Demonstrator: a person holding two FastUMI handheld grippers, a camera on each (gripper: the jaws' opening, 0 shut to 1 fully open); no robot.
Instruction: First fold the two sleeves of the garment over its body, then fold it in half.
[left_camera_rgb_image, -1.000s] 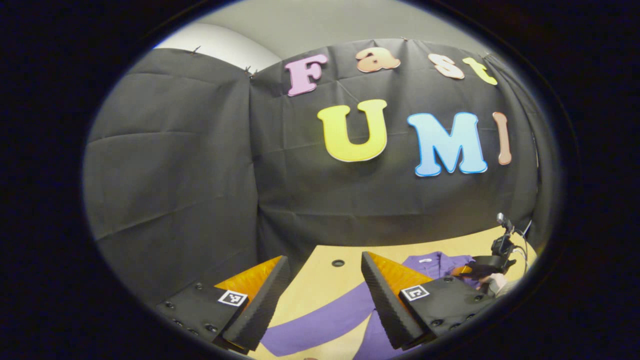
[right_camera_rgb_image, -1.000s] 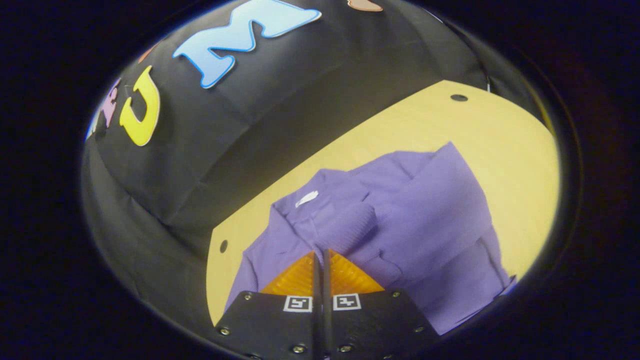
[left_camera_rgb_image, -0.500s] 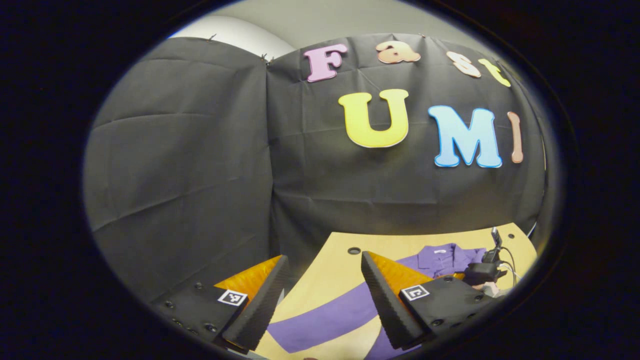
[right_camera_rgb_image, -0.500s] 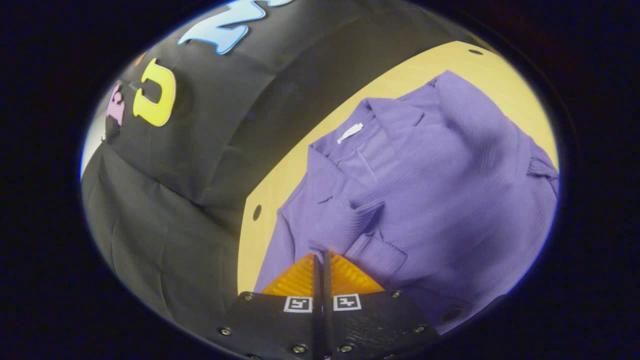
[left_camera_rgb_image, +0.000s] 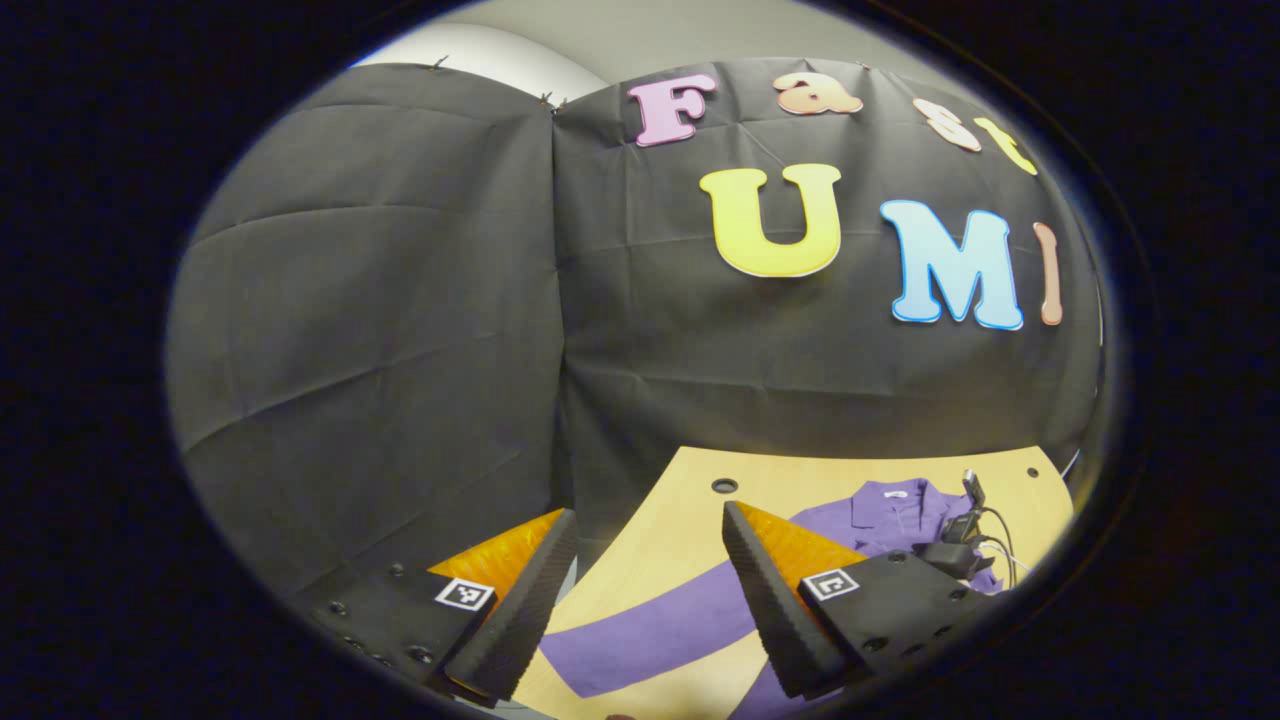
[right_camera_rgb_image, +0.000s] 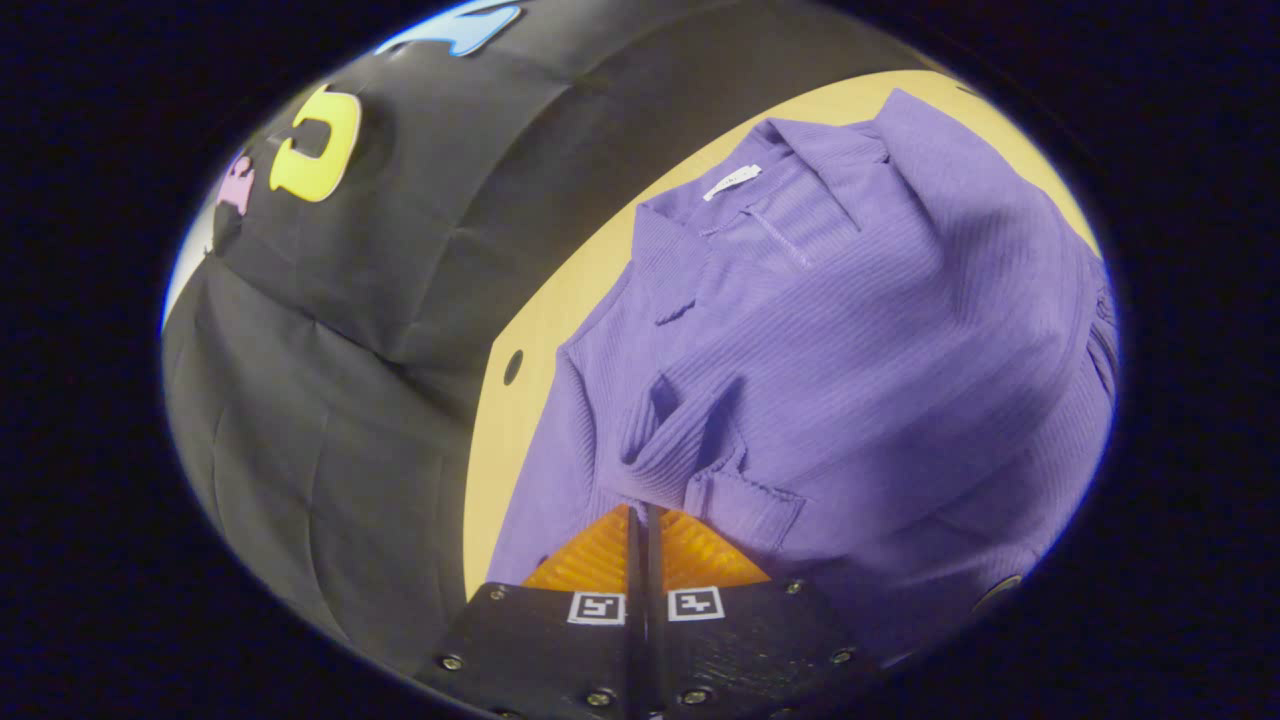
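In the left gripper view we see our left gripper (left_camera_rgb_image: 640, 590) with its fingers spread wide apart and nothing between them, held above the near left part of the table (left_camera_rgb_image: 690, 520). Bare wood runs from between the fingers up to the table's far edge at 12 o'clock, where a small round hole (left_camera_rgb_image: 724, 485) sits close to the black cloth wall (left_camera_rgb_image: 400, 320). One sleeve (left_camera_rgb_image: 660, 625) lies stretched flat across the wood toward 7 o'clock. The purple garment (left_camera_rgb_image: 880, 515) lies at 4 o'clock, with the other gripper (left_camera_rgb_image: 950, 555) and its cable over it. In the right gripper view our right gripper (right_camera_rgb_image: 640, 545) has its fingers pressed together on the cuff of a sleeve (right_camera_rgb_image: 680, 440) drawn over the garment's body (right_camera_rgb_image: 880, 330). The collar (right_camera_rgb_image: 790, 170) points to 1 o'clock, and a strip of bare table (right_camera_rgb_image: 500, 440) with a hole (right_camera_rgb_image: 513, 367) runs along the garment's edge at 9 o'clock.
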